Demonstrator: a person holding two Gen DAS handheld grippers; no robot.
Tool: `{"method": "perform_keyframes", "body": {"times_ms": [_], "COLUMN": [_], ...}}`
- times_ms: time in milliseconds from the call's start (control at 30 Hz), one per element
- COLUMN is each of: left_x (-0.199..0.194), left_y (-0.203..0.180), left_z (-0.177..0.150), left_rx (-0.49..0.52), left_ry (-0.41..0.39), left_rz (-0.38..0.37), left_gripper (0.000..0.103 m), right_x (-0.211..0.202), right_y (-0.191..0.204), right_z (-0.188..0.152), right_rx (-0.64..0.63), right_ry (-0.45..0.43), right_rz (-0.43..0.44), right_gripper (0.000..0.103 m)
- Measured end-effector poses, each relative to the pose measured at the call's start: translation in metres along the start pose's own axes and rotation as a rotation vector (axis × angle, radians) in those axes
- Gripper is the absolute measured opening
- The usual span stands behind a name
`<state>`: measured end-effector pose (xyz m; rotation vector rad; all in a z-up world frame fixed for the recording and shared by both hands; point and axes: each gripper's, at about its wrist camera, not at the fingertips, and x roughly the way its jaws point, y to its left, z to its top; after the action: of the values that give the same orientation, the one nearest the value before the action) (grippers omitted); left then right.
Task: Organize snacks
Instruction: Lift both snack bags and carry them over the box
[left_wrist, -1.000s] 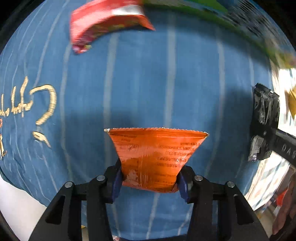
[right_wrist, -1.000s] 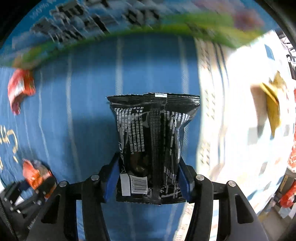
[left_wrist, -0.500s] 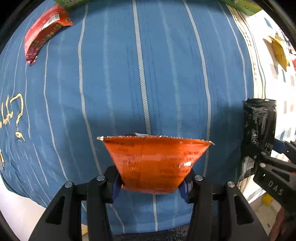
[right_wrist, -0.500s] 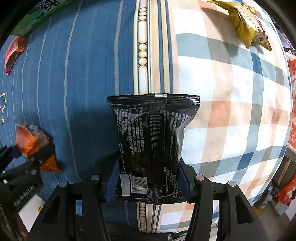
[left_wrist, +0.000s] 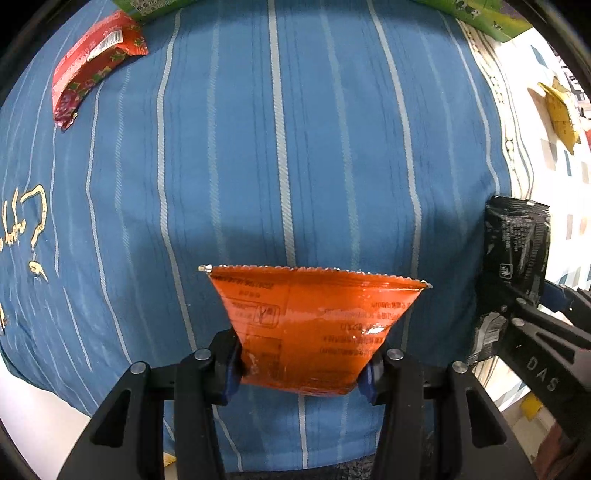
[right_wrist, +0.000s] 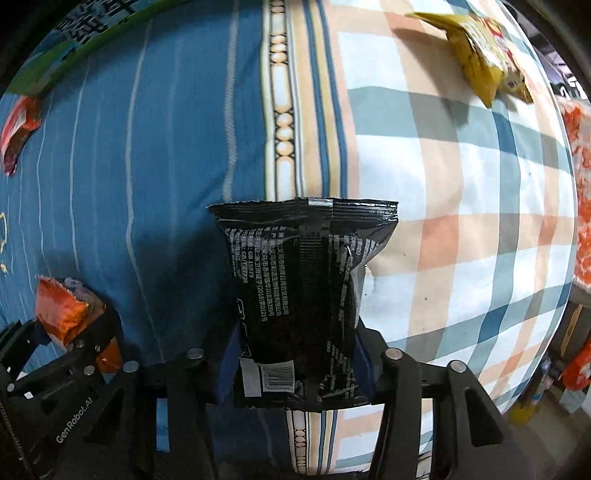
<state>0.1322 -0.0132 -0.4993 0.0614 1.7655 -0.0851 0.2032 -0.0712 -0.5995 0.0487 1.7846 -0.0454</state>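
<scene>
A bed-like surface fills both views: a blue striped cloth (left_wrist: 295, 147) lies ahead of the left gripper, and it meets a plaid sheet (right_wrist: 461, 221) that spreads ahead and to the right of the right gripper. The left gripper (left_wrist: 303, 363) is clamped on an orange snack packet (left_wrist: 314, 328), held up off the cloth with its crimped top edge pointing forward; the right gripper (right_wrist: 299, 365) is clamped on a black snack packet (right_wrist: 306, 295) in the same way, just off the left gripper's right side. A second ago both views were blurred and a green box (left_wrist: 476, 14) sat close ahead; now the pictures are sharp, the box edge has slid to the far top of the frame, and a wide stretch of cloth lies open in front of the packets. I take that to mean both grippers have pulled back from wherever the packets were picked up and are now carrying them to a sorting spot. Loose snacks lie well ahead: a red packet (left_wrist: 92, 62) far forward-left of the left gripper, a yellow packet (right_wrist: 484, 48) far forward-right of the right one. Neither held packet is placed yet, so the sorting looks mid-way.
</scene>
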Motion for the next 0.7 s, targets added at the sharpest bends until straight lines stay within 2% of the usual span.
{"method": "perform_keyframes", "body": {"times_ms": [133,367,600,700], "left_x": [-0.016,-0.046,-0.095,-0.126], "left_y": [-0.002,0.0,0.007,0.011], "left_z": [-0.006,-0.014,-0.019,-0.021], "left_rx": [0.002,0.006,-0.003,-0.006], "left_ry": [-0.03,-0.084,-0.162,-0.209], "left_rz": [-0.01,-0.015,-0.068,-0.105], "left_gripper": [0.043,0.042,0.042,0.042], "right_x": [-0.015,-0.05,-0.11,-0.148], "right_y": [0.005,0.009,0.008,0.007], "right_z": [-0.011,-0.022,-0.022,-0.021], "right_rx": [-0.022,-0.054,-0.069,-0.07], "right_ry": [-0.008,-0.059,-0.139,-0.186], "right_rz": [0.008,0.045,0.11,0.152], "right_gripper": [0.047,0.046,0.046,0.046]}}
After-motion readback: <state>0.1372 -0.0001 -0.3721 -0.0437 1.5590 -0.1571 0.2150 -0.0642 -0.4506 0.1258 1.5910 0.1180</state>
